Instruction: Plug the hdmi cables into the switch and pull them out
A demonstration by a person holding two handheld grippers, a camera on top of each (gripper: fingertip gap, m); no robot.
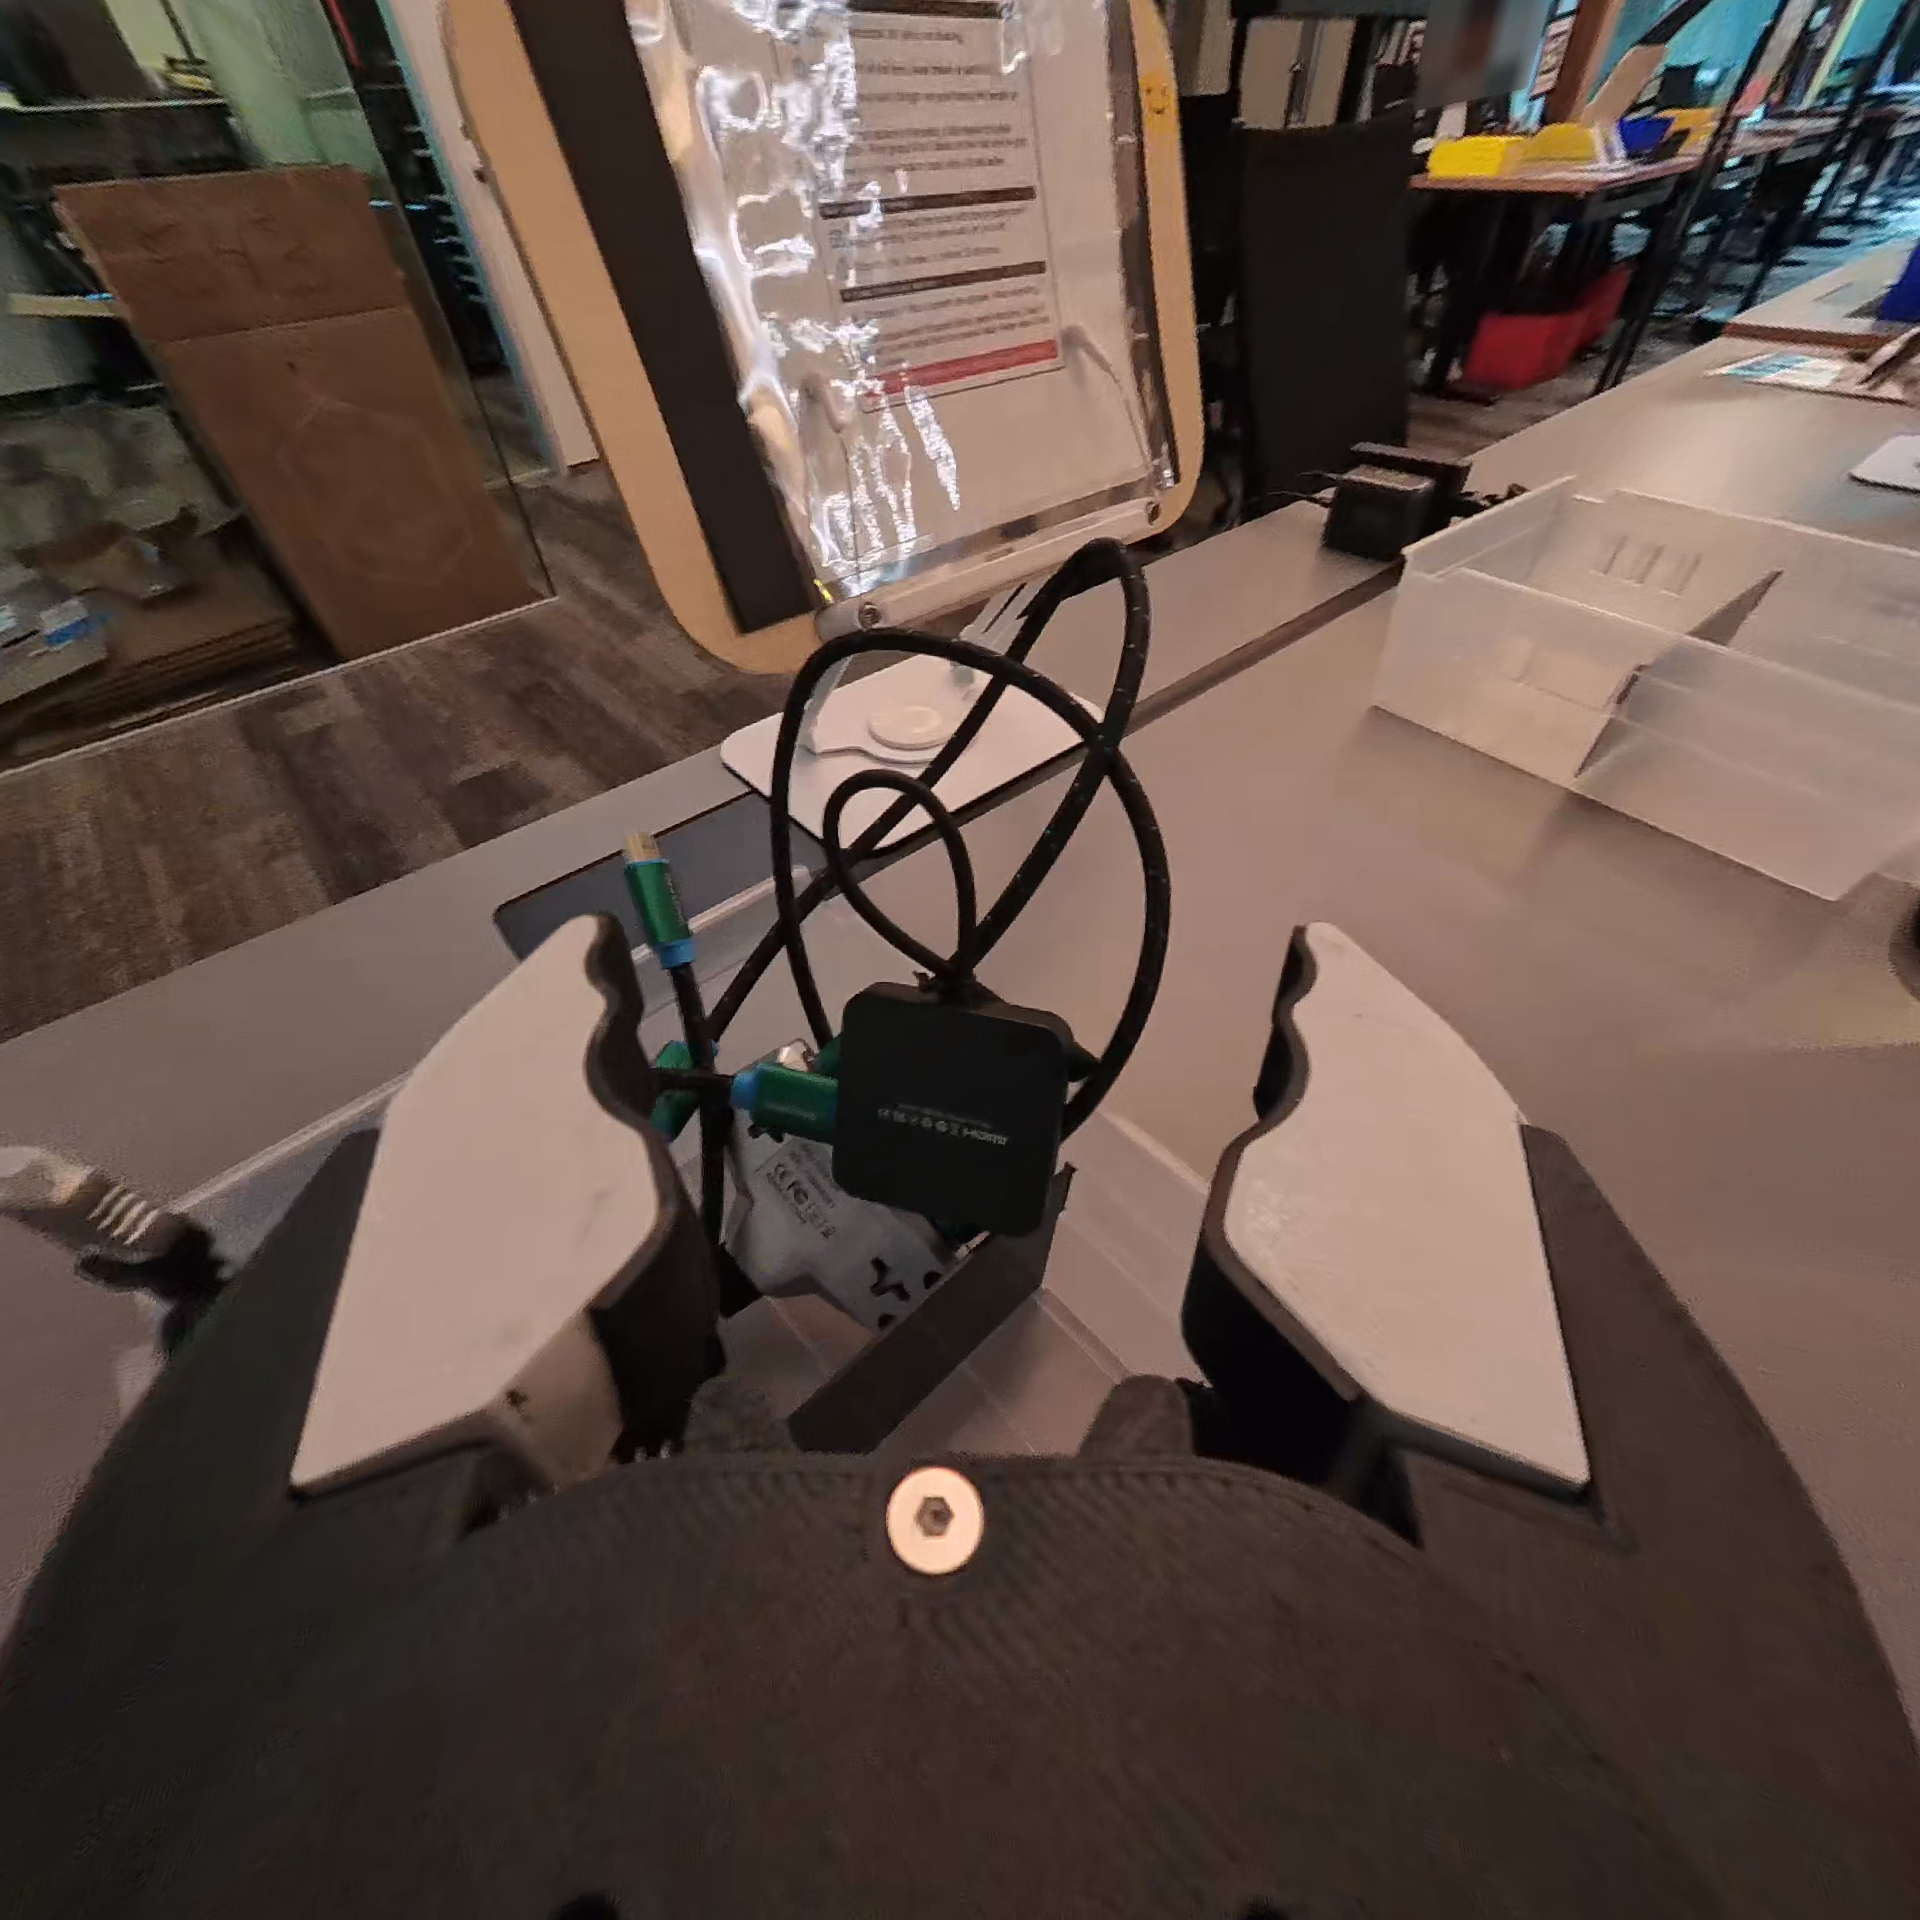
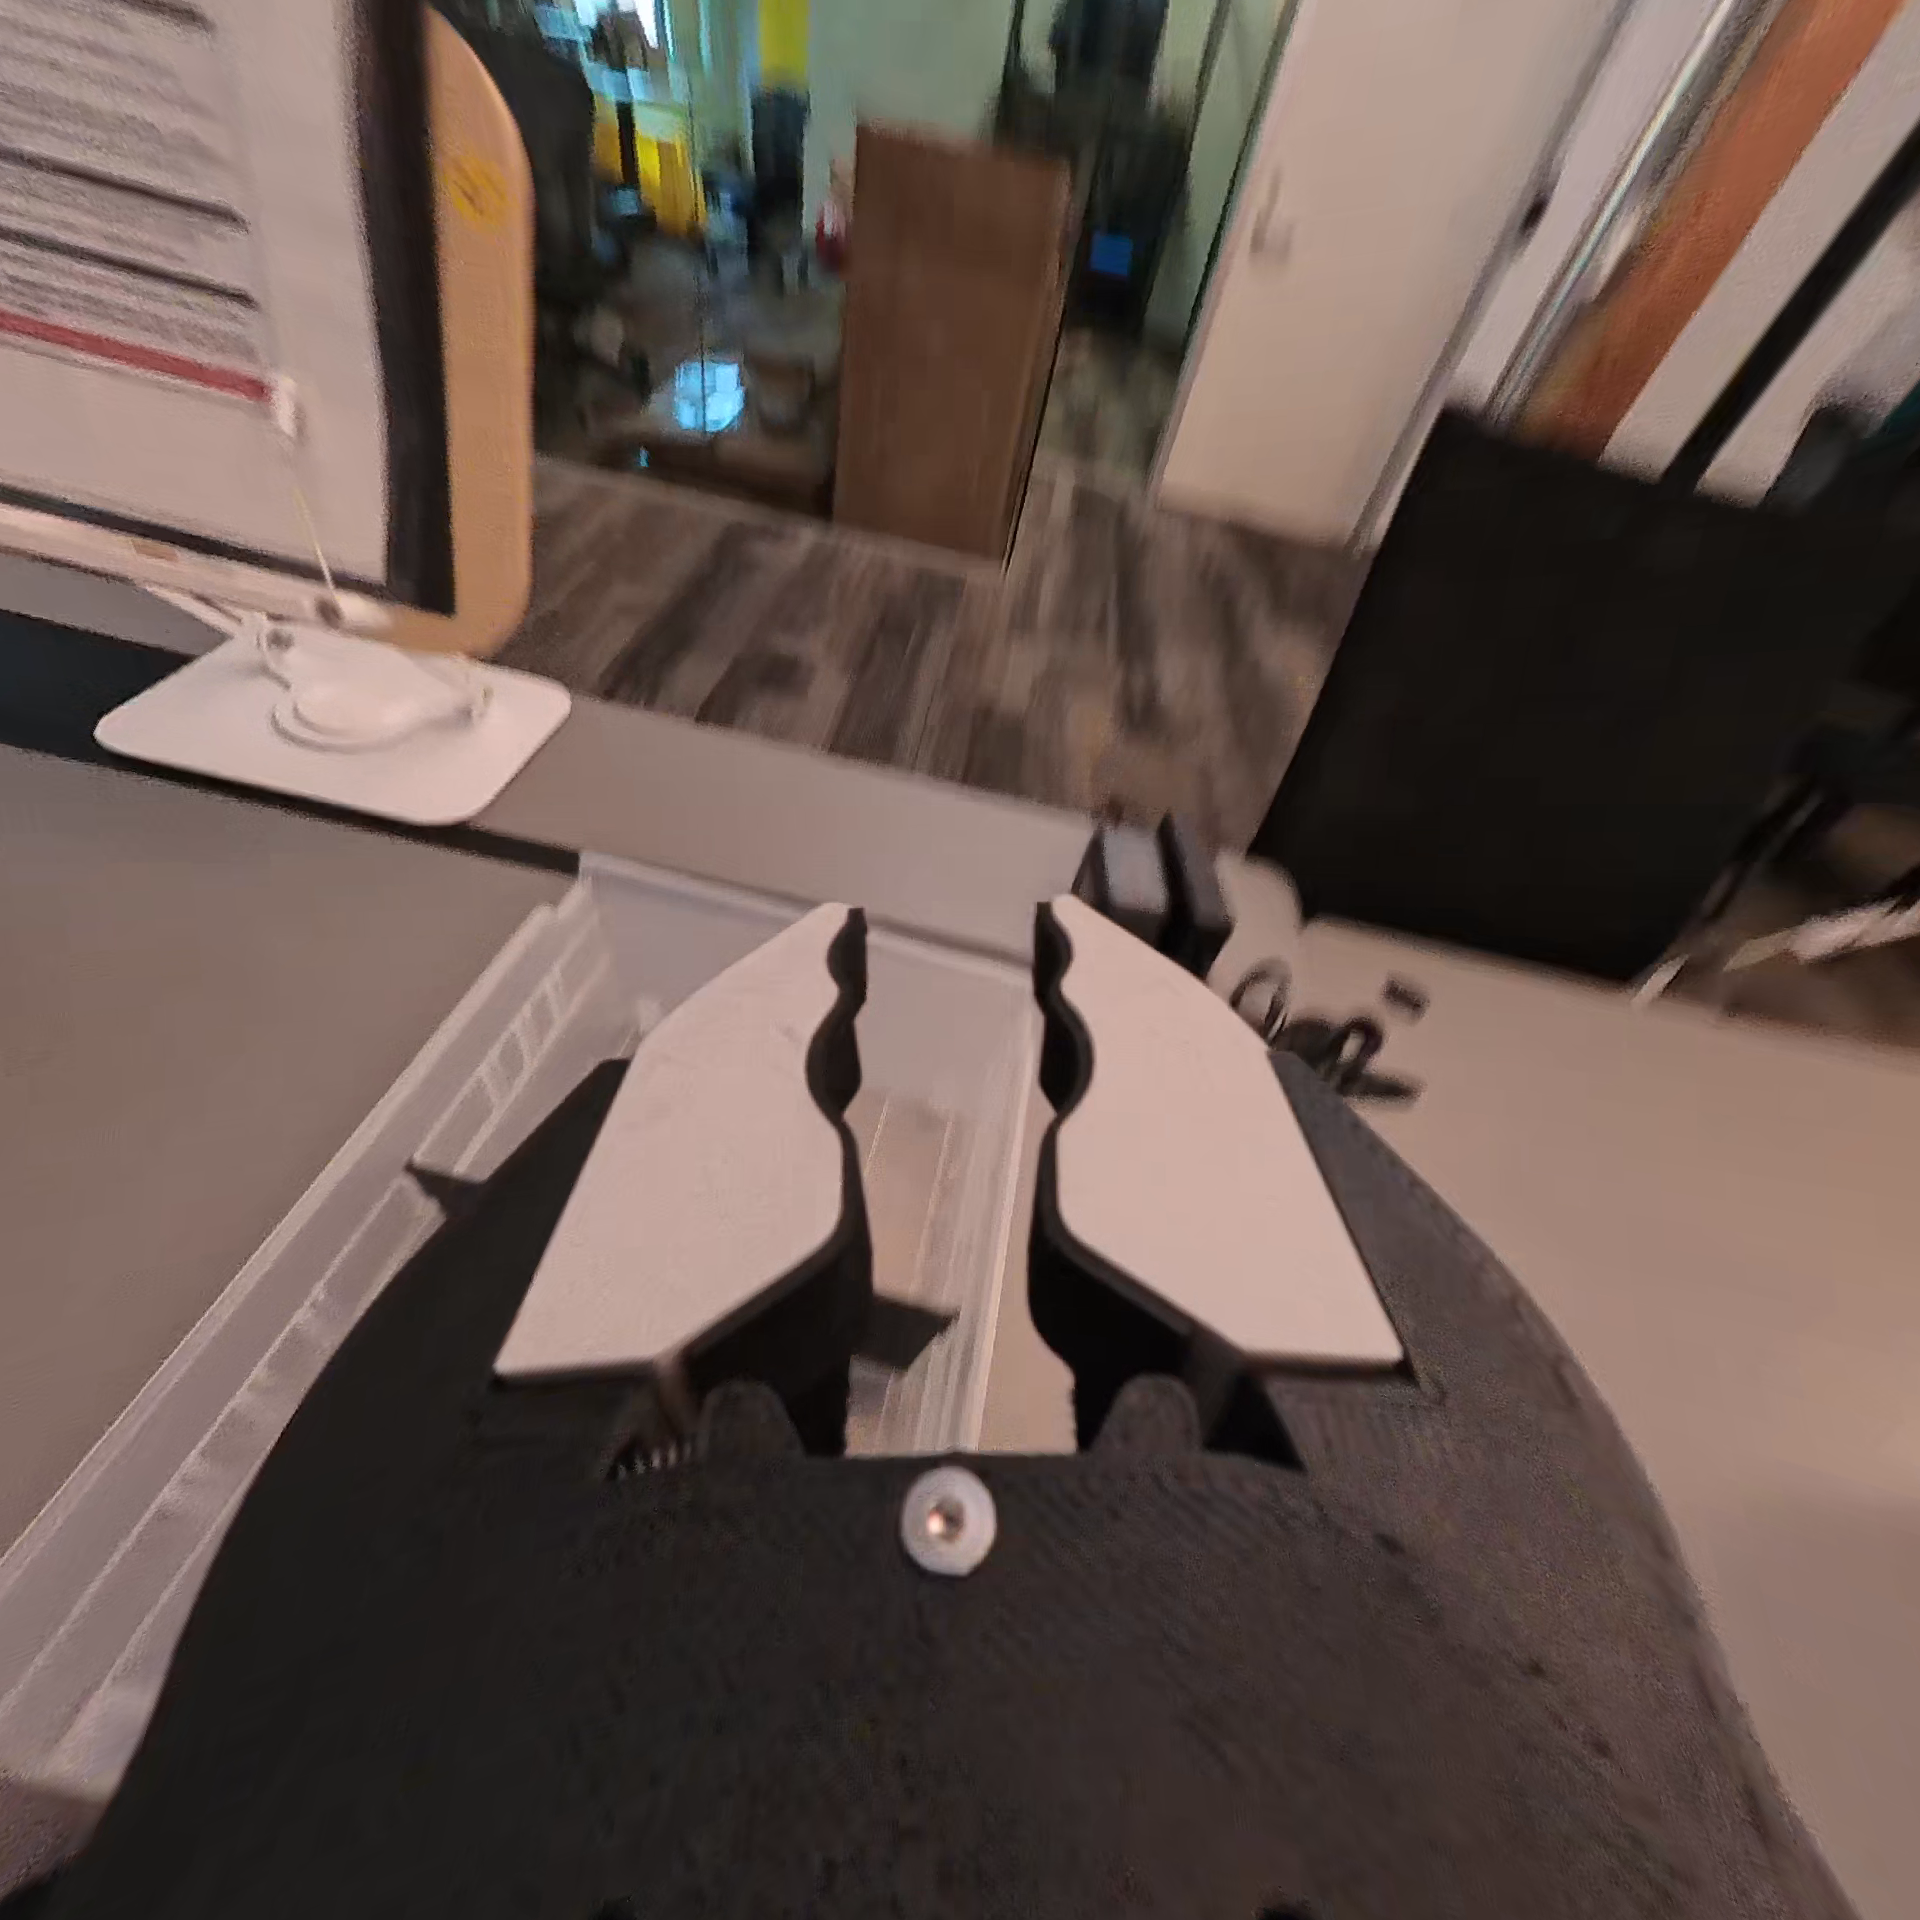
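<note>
In the left wrist view a black square HDMI switch [image 1: 951,1107] lies tilted on a pile in a clear bin [image 1: 1132,1174]. A green HDMI plug [image 1: 790,1096] sits at its left side. Another green plug [image 1: 655,894] stands up free at the end of a braided black cable [image 1: 1138,831] that loops above the switch. My left gripper [image 1: 961,935] is open wide and empty, its fingers either side of the switch and above it. My right gripper [image 2: 951,920] is open by a narrow gap and empty, over a clear bin [image 2: 499,1049]. This view is blurred.
A grey-white device [image 1: 821,1236] and a black divider [image 1: 925,1340] lie under the switch. A board holding a plastic-covered sheet [image 1: 914,291] stands on a white base [image 1: 914,727] at the table's far edge. A clear organiser [image 1: 1642,665] sits to the right. A small black block [image 2: 1153,883] lies past the bin.
</note>
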